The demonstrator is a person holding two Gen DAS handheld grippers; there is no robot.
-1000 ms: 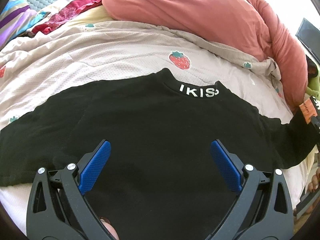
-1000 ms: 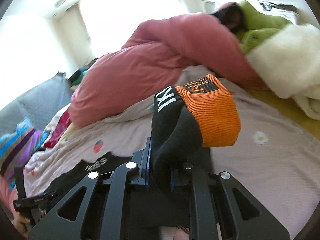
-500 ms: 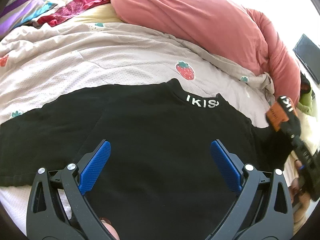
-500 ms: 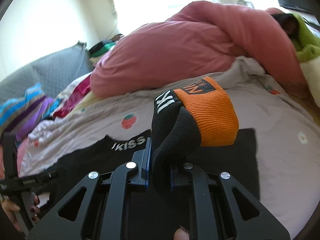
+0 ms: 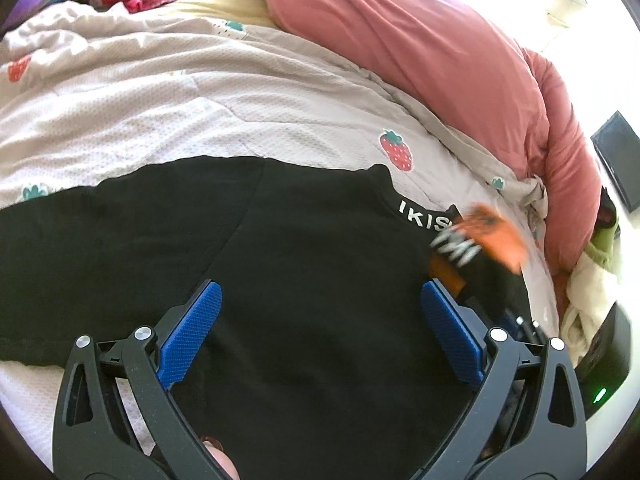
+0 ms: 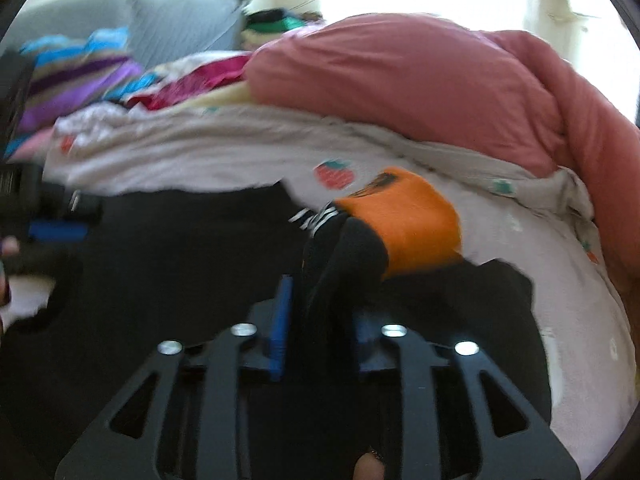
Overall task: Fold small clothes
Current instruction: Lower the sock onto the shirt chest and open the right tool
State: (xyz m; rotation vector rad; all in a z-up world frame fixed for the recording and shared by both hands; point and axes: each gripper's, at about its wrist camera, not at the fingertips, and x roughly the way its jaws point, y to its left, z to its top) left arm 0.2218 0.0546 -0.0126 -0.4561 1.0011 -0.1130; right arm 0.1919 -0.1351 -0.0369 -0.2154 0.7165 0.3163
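A black long-sleeved shirt lies flat on the bed, its collar lettered in white. My left gripper hovers open over the shirt's body with nothing between its blue pads. The shirt's right sleeve, with an orange cuff, is folded in over the chest. My right gripper has its jaws opening; the black sleeve still stands between the pads, with a gap on the left side. The cuff appears blurred beside the collar in the left wrist view.
A bulky pink duvet lies along the far side of the strawberry-print sheet. Striped and red clothes are piled at the far left. White and green fabrics and a black device with a green light sit at the right.
The right gripper carried the orange-cuffed sleeve leftward and down over the shirt's body, and its jaws have parted. The left gripper drifted slightly, staying open above the shirt.
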